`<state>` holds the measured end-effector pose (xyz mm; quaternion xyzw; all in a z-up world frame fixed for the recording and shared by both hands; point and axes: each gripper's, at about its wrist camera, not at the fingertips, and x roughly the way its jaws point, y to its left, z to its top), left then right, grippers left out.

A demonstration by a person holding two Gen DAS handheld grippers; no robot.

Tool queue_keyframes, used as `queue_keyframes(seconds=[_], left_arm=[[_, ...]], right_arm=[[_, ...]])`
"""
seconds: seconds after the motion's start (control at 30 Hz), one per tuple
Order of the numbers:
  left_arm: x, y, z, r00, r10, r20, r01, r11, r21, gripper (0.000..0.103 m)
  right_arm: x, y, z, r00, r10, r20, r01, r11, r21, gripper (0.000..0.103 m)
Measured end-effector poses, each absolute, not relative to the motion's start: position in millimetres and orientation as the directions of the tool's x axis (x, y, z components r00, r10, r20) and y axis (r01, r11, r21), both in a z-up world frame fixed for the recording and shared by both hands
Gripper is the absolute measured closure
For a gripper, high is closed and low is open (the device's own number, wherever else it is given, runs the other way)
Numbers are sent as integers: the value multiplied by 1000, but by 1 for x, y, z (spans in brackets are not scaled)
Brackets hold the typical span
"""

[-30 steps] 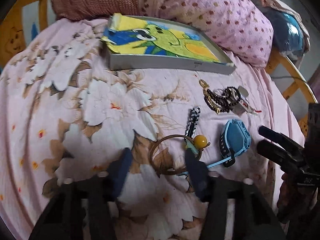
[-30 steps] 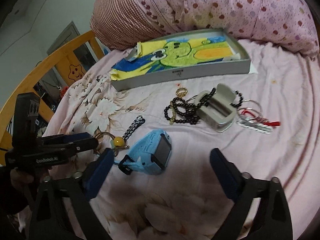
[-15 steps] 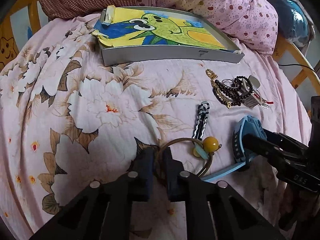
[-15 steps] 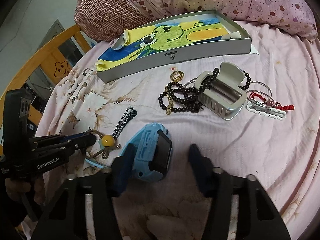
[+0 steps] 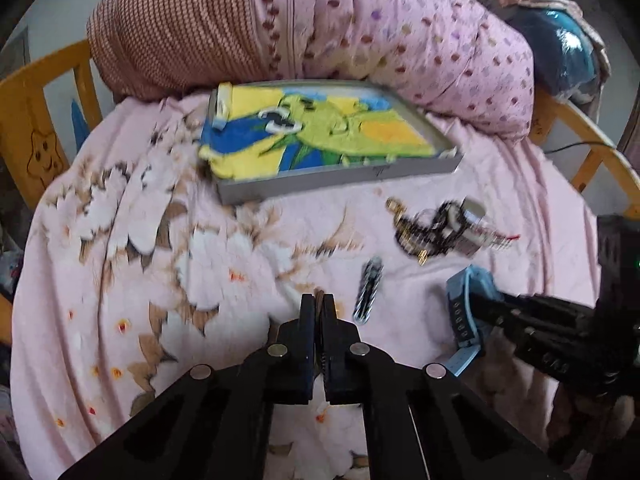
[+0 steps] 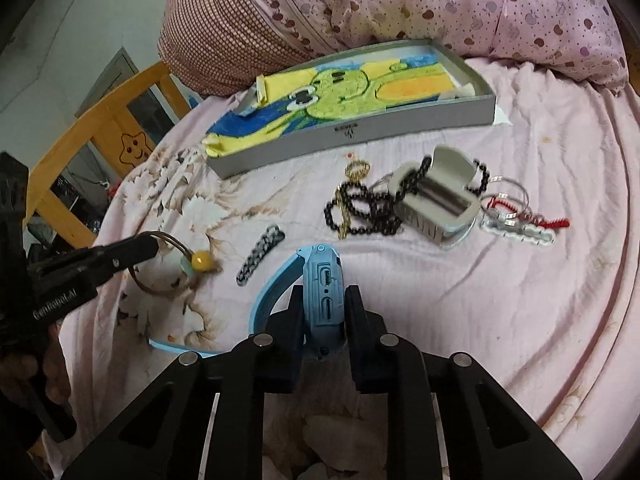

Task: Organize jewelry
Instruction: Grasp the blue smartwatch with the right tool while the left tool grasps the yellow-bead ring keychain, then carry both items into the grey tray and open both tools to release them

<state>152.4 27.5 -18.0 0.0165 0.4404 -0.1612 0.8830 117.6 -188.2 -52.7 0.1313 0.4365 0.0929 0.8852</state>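
Note:
My left gripper (image 5: 319,301) is shut on a thin brown ring bracelet (image 6: 177,242) with a yellow bead (image 6: 201,261); the right wrist view shows that gripper (image 6: 153,243) pinching the ring's rim at the left. My right gripper (image 6: 323,293) is shut on a blue smartwatch (image 6: 322,268), which is turned on edge with its strap (image 6: 267,296) trailing on the bedspread. The left wrist view has the watch (image 5: 460,292) at the right, in the right gripper (image 5: 478,306). A grey box (image 6: 420,120) lined with a cartoon towel lies beyond.
A black-and-white braided band (image 6: 260,260) lies between the two grippers. Further back are black beads (image 6: 360,210), a gold ring (image 6: 357,168), a grey open case (image 6: 440,200) and silver bangles with a red cord (image 6: 524,222). Pillows (image 6: 440,4) and a wooden bed rail (image 6: 100,120) border the bedspread.
Both grippers have gone from open to shut: the left onto the ring bracelet, the right onto the blue watch, which now stands on edge. Both have drawn back a little.

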Motion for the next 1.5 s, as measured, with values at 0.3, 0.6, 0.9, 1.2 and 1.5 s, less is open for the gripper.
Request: queue_keyframes(seconds=[0.3,0.6,0.9,1.2,1.5], left_arm=[[208,15,21,596,-321,-736,331,933,-139,100],[289,2,23,615,-333,-715,309,936,-170,100],[334,0,-20,569,-330,-753,250,942,-224,100],[349,1,-41,521,-350,-778,222,936,-273,100],[347,6,-41,501,-352,-791,159,936,-315,64]], right_arm=[[160,-206,-21,663,270,-698,-78,952,295,86],[256,-221,-2,674,227,-703,-47,963,266,86],[328,-226,-24,604,174,-778,-7,977,214,86],[341,-234,-43,558,171,-812,26,974,223,59],[325,-253,-25,629,173,-758,38,967,252,38]])
